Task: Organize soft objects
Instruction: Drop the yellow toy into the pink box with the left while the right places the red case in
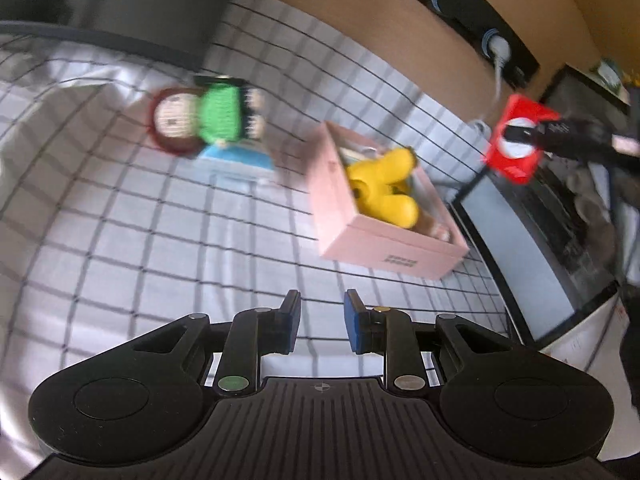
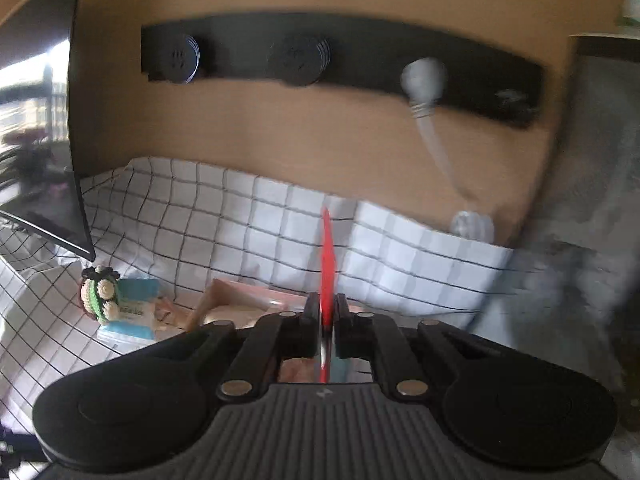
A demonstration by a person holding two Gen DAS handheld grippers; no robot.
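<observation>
1. Right gripper pinches a flat red pack edge-on and carries it above the pink box, likely for dropping in.
2. Yellow toy sits inside that box already.
3. Left gripper hovers over the cloth, jaws slightly apart and empty.
4. Doll lies outside on a blue pack, probably next.

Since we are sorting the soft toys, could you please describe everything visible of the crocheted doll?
The crocheted doll looks like yarn: a cream face ringed by brown hair, a green body, dark legs and cream feet. It lies flat on the checked cloth, its lower half resting on a blue-and-white packet, apart from the pink box. Neither gripper touches it.
</observation>
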